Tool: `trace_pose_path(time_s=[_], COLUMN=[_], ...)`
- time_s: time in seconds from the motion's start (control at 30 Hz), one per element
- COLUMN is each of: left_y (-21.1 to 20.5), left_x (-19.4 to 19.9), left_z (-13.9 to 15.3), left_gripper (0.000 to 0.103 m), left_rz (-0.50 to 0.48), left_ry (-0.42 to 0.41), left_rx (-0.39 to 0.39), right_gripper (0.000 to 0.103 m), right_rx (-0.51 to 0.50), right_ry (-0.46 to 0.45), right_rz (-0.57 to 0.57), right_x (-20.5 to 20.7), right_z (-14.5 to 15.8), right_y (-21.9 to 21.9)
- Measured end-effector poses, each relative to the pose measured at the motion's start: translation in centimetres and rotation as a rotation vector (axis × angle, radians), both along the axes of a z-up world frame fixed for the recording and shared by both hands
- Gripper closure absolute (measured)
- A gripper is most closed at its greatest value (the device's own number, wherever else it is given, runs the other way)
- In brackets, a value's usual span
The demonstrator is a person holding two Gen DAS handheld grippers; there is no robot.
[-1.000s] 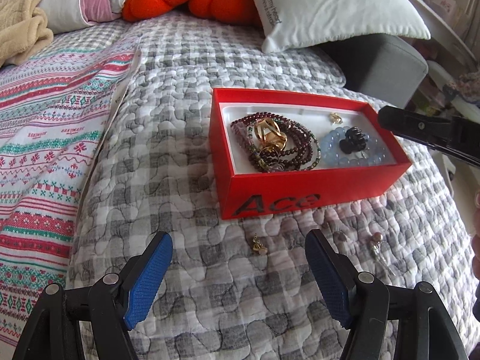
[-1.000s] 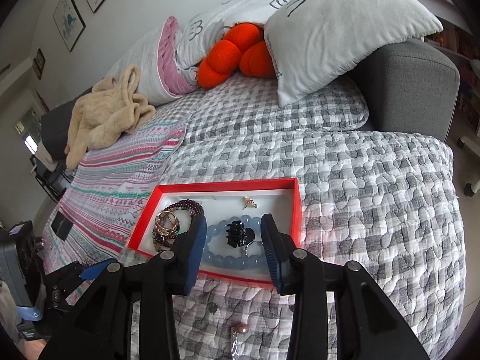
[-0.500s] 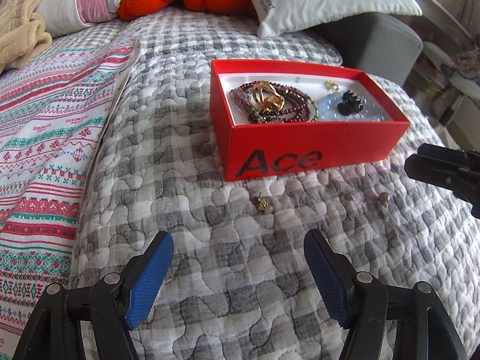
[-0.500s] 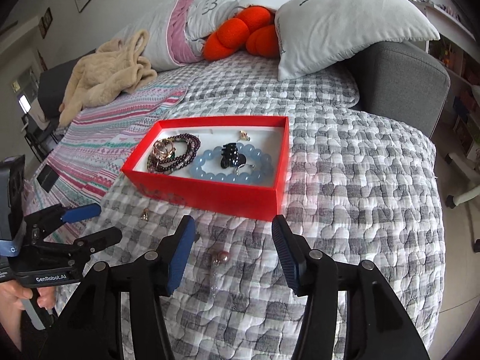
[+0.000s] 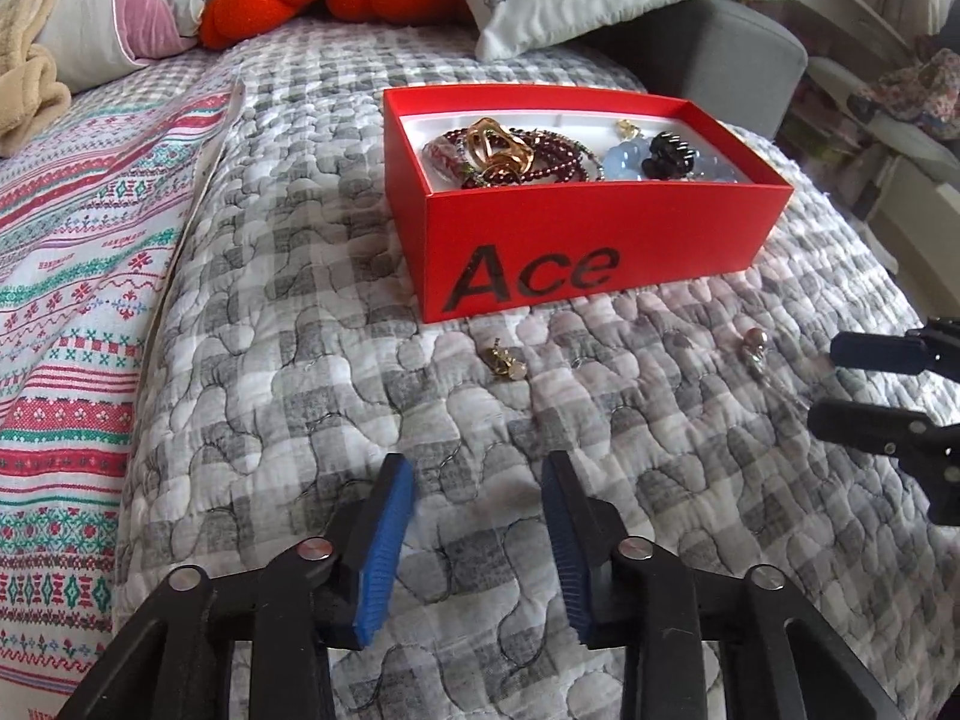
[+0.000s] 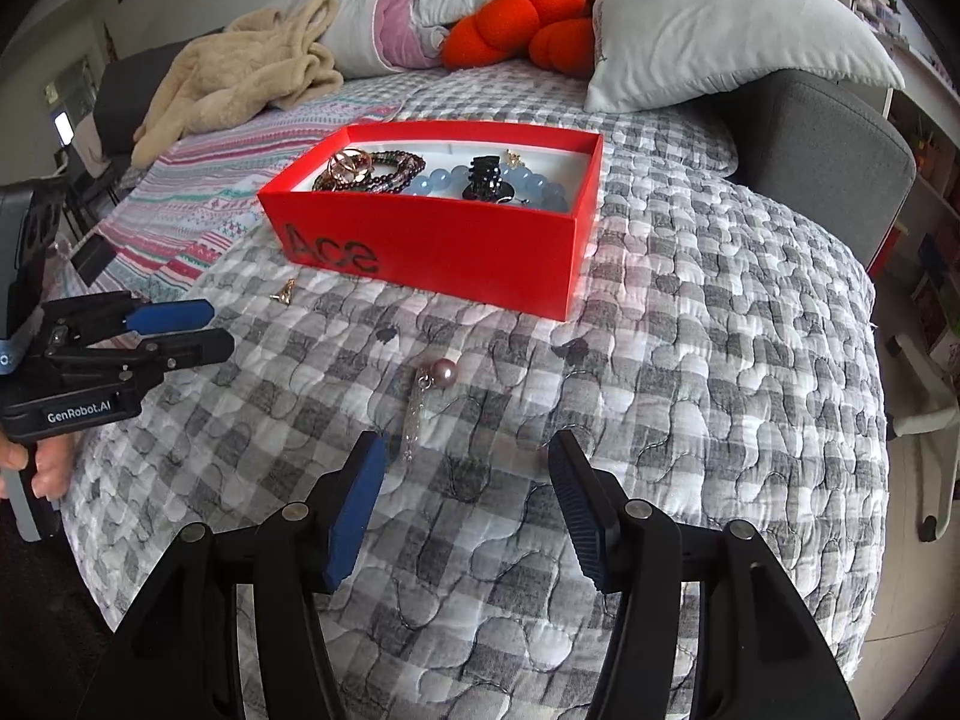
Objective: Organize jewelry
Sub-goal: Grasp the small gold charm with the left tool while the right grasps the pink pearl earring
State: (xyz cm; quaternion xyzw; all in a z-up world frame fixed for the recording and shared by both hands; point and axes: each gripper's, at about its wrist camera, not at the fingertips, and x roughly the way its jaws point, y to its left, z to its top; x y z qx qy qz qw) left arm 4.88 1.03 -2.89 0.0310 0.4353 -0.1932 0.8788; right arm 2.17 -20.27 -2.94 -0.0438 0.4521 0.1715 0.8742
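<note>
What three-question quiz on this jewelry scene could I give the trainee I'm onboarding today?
1. True or false: the pearl earring lies inside the red box.
2. Which lies on the quilt nearer the left tongs: (A) the gold earring, (B) the pearl earring?
3. Fill in: the black hair claw rests on the ____ bead bracelet.

Key: 1 false, it lies on the quilt before the right tongs. 2 A. 3 blue.

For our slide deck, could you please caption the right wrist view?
Open right claw hovers over quilt near pearl earring, red box beyond.
</note>
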Motion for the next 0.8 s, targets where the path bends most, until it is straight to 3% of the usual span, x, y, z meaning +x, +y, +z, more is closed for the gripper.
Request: trace_pose_path(time_s=[0.3, 0.6, 0.8], left_y=[-1.3, -3.2, -3.9], left_x=[0.8, 2.0, 2.8], left_z=[-0.3, -0.7, -0.8], left_gripper=[0.07, 0.07, 0.082], left_rz=[0.004, 0.023, 0.065], left_ry=[0.0, -0.041, -0.047], left_rx=[-0.01, 0.043, 0.064], right_gripper=[0.037, 0.032, 0.026], right_rx=[-0.026, -0.054, -0.07], right_ry=[-0.002, -0.012, -0.022], right_rz=[0.027, 0.039, 0.033], right_x=[-0.5, -0.4, 0.1], right_z=[-0.6, -0.9, -1.1], right_y=[0.8, 1.4, 2.2])
